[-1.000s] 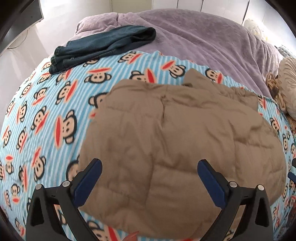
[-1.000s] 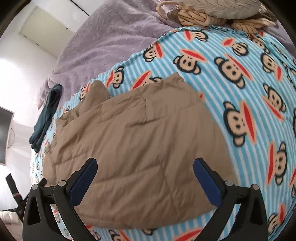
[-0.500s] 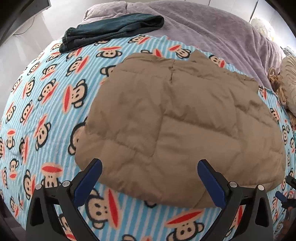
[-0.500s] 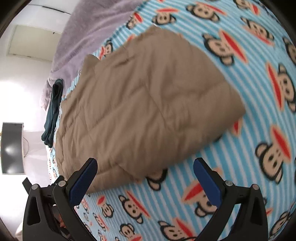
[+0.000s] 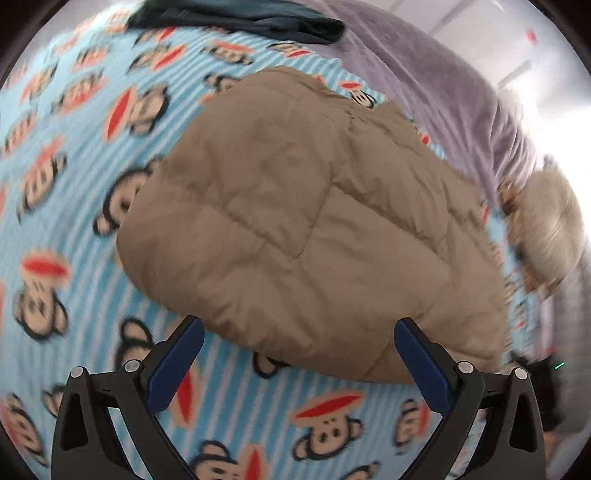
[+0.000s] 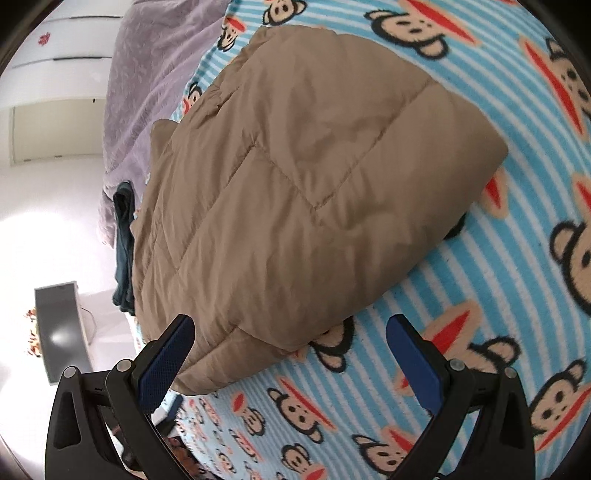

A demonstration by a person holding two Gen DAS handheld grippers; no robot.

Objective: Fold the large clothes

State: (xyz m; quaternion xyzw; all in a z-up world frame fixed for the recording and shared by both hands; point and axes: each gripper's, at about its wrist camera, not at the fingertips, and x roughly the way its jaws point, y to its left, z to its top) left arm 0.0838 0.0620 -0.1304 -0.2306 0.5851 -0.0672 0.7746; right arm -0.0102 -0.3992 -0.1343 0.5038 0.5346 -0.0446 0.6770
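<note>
Left wrist view: my left tongs [image 5: 299,356] stand wide apart and empty at the bottom of the frame, and the folded tan jacket [image 5: 314,229] lies just ahead of them on the monkey-print blanket [image 5: 66,206], filling the middle of the picture. Its near rounded edge sits between my two blue pads, a little above them in the frame, not touching either. The jacket's long axis runs from the upper left toward the lower right, so its near end is closer to my right pad.

In the right wrist view my right tongs [image 6: 290,352] are also spread open and hold nothing. The jacket [image 6: 295,192] lies above and to the left of them, its long axis slanting from the lower left to the upper right, and its lower corner comes down just beside my left pad. The bare blanket [image 6: 498,295] lies under the right pad.

I judge both tongs about equally near, each facing one end of the near edge, so a further fold would take that edge away from me.

No containers are in sight. Dark jeans [image 5: 236,18] lie at the top of the left view, well apart from the jacket, beside a purple cover [image 5: 424,66].
</note>
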